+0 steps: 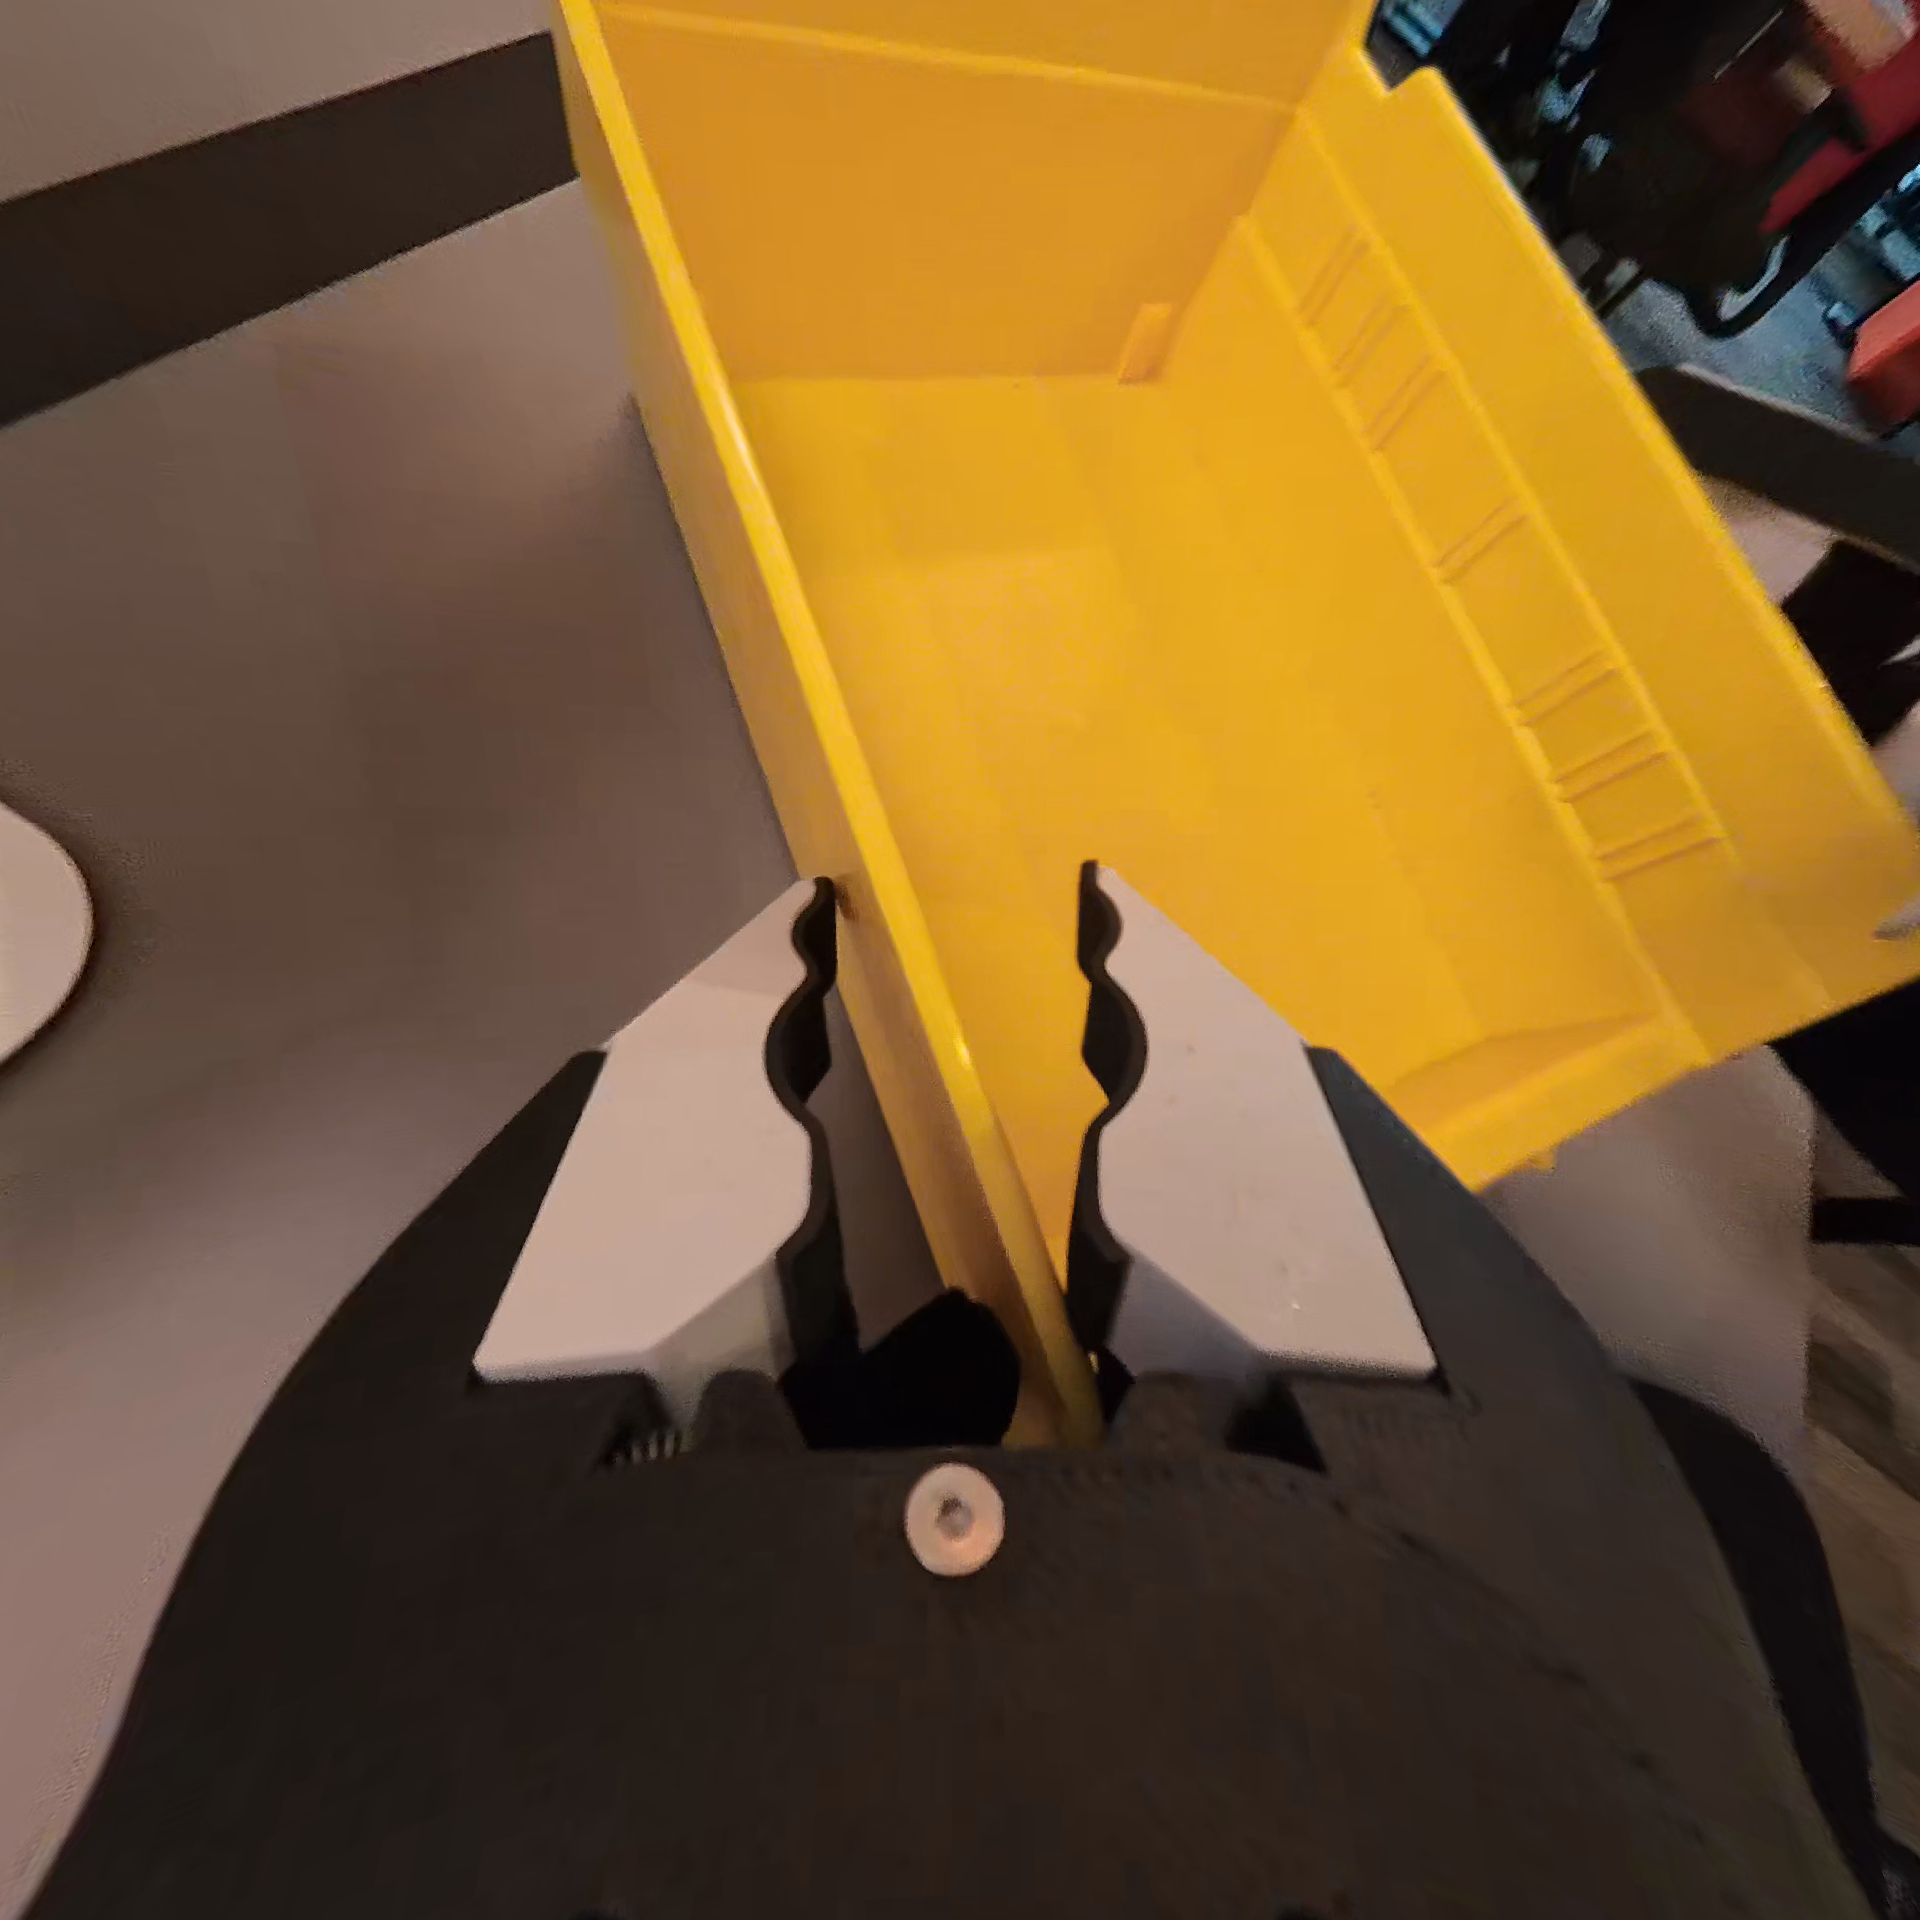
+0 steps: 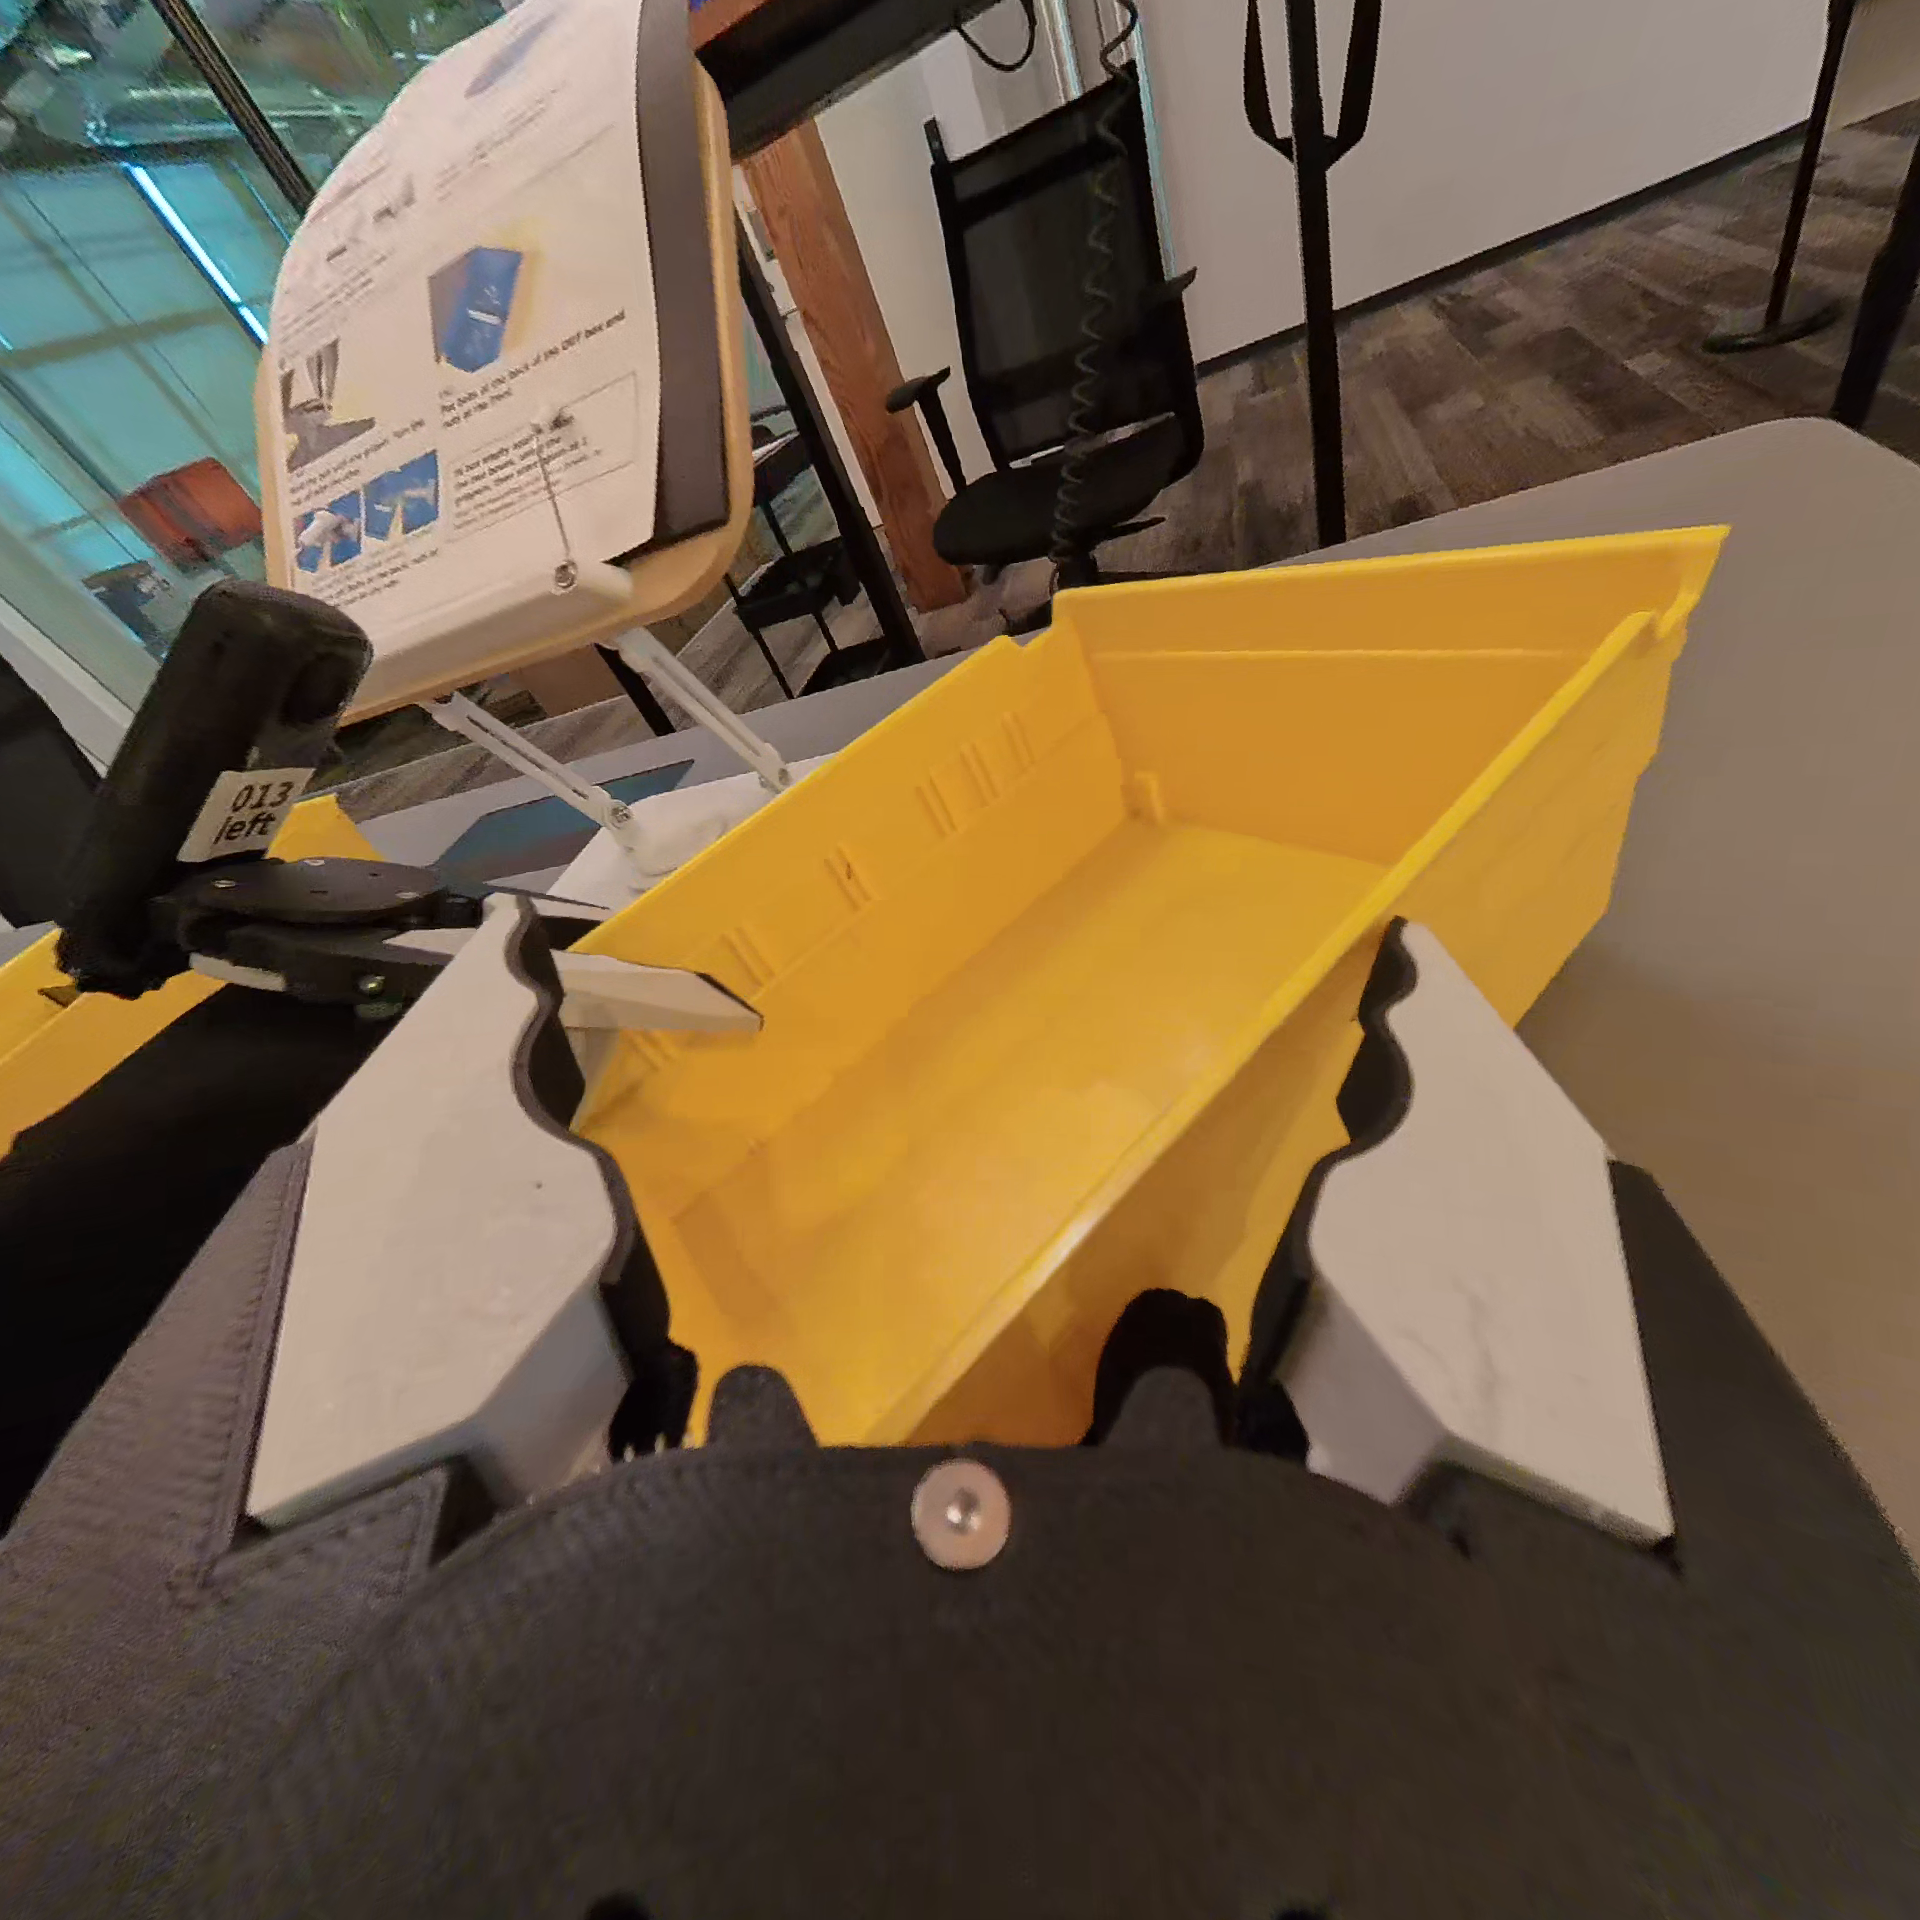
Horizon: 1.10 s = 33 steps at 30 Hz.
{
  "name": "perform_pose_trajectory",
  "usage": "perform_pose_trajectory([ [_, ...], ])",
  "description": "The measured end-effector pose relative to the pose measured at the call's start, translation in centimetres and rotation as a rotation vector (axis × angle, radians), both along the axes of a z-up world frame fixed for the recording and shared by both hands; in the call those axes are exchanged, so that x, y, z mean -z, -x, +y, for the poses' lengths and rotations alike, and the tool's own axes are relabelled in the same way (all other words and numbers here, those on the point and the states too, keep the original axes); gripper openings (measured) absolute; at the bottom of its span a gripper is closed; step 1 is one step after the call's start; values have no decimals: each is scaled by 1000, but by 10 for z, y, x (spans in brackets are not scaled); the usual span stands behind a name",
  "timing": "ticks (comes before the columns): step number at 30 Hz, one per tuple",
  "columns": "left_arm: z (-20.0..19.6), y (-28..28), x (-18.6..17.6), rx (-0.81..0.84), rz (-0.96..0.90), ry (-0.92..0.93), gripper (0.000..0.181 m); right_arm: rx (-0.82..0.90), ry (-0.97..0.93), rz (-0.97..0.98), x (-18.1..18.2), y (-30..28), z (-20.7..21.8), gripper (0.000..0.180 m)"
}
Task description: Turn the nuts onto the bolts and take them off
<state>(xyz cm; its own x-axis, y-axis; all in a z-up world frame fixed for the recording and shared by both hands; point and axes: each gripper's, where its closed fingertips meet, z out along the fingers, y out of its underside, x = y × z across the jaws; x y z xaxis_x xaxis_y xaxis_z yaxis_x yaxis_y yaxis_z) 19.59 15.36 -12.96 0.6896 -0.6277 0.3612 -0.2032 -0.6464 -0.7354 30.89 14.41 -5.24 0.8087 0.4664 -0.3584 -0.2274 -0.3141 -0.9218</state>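
The left wrist view looks steeply down, very close, along one side wall of the yellow bin (image 1: pixel 1195 644) onto the grey table (image 1: pixel 343 644). The right wrist view looks lower and forward over the same yellow bin (image 2: pixel 1039 1039) toward the far office chair (image 2: pixel 1060 343).

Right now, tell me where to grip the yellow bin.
Grip the yellow bin by a thin upright side wall, coming over the rim with one finger each side. The left gripper already straddles one wall; the right gripper seems placed around the other.
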Motion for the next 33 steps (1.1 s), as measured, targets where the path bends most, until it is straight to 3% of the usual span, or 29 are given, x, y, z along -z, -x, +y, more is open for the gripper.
perform_pose_trajectory([
  [1,0,-4,-1,-3,-22,12,49,-2,-4,-4,1,-4,4,145],
  [5,-3,-24,-7,-12,-118,47,70,-12,24,-53,13,-23,27,143],
  [13,-3,-67,-20,-62,-307,97,102,6,105,-181,26,-74,81,119],
  [27,36,-114,-35,-178,-533,98,125,30,82,-316,35,-125,187,95],
  [33,33,-121,-36,-98,-517,153,125,10,97,-384,39,-134,210,103],
])
